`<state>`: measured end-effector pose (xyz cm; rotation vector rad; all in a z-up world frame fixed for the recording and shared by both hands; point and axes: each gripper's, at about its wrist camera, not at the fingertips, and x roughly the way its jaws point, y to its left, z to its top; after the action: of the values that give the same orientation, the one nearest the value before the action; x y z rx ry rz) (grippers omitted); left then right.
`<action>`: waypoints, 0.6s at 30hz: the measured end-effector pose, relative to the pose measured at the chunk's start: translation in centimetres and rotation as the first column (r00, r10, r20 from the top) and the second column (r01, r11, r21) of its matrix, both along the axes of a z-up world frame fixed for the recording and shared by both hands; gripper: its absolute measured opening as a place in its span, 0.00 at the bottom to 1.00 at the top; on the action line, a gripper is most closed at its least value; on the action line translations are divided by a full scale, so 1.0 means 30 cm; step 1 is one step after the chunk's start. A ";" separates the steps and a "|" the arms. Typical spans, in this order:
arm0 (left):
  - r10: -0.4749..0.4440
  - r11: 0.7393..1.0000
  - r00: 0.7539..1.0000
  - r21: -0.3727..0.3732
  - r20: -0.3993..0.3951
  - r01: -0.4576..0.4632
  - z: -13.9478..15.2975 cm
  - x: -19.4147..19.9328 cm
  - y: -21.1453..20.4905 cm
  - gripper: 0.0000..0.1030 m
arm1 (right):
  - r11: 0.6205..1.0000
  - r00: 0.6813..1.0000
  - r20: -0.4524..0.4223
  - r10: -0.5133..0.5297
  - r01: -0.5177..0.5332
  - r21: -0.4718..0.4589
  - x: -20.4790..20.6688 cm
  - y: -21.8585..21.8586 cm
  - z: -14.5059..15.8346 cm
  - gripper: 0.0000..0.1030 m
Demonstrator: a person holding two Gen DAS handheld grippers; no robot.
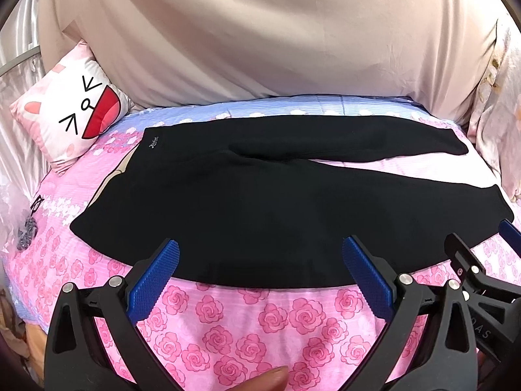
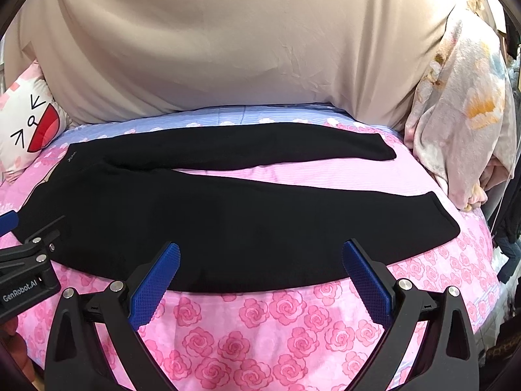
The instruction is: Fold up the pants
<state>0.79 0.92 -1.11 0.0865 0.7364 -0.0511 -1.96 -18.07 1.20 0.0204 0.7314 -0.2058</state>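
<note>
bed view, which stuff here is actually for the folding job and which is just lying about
For the job:
- black pants, spread flat, legs apart
- left tongs, open
- right tongs, open

Just lying about:
- cat-face cushion
- rose-print bedsheet
- beige draped cloth
- floral blanket

Matt black cloth pants [image 1: 260, 202]

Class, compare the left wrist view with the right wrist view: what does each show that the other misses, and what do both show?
Only the left wrist view shows a fingertip at the bottom edge and a dark clump on the bedsheet. Only the right wrist view shows the flowered blanket in full. Both show the black pants spread flat, the cat pillow, and the open left gripper and right gripper.
</note>
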 end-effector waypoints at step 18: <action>0.003 1.000 1.000 0.011 -0.009 -0.003 -0.005 -0.004 -0.007 0.96 | 1.000 1.000 0.001 -0.001 0.001 0.009 0.002 0.009 0.007 0.95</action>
<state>0.68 0.70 -1.26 0.0958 0.7463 -0.0448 -1.91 -17.80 1.40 0.0291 0.7319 -0.2031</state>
